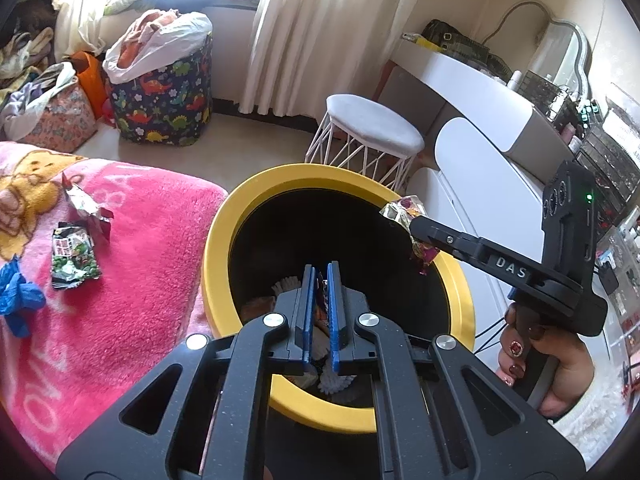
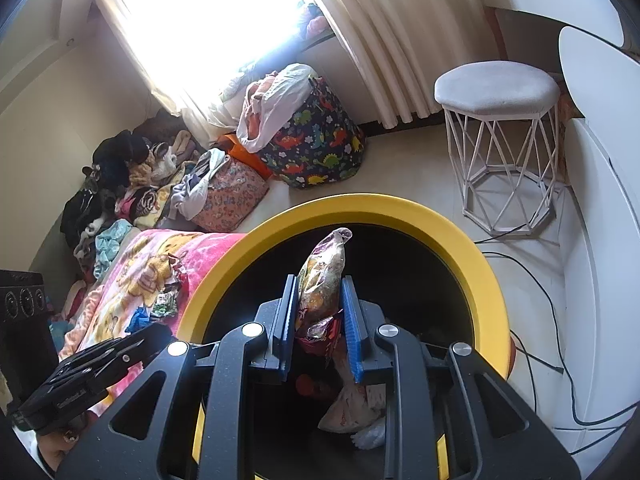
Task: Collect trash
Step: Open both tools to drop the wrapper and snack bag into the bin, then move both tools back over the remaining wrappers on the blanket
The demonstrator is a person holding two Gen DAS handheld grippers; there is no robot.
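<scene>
Directly beneath both claws gapes the yellow-rimmed bin, its dark mouth wide and already holding scraps at the bottom. Off to the left gripper's left lies the pink blanket, still carrying a green snack packet, a crumpled foil wrapper and a blue glove, so by my reckoning the collecting is only partly done.

The right gripper hangs over the far rim with a crinkled snack bag standing between its blue pads; the jaws are slack enough that I cannot tell whether they still pinch it. The left gripper is clenched, with a sliver of dark wrapper nipped between its pads, low over the near side of the opening.

To do the drop well, each claw should let go only while its load sits inside the rim, not above the yellow lip, since light foil drifts. The right one looks close to the rim's edge, so nudging inward first seems wise.

Room is generous: the mouth is broad, the two claws are well apart, and the white stool stands beyond the bin, clear of both.
</scene>
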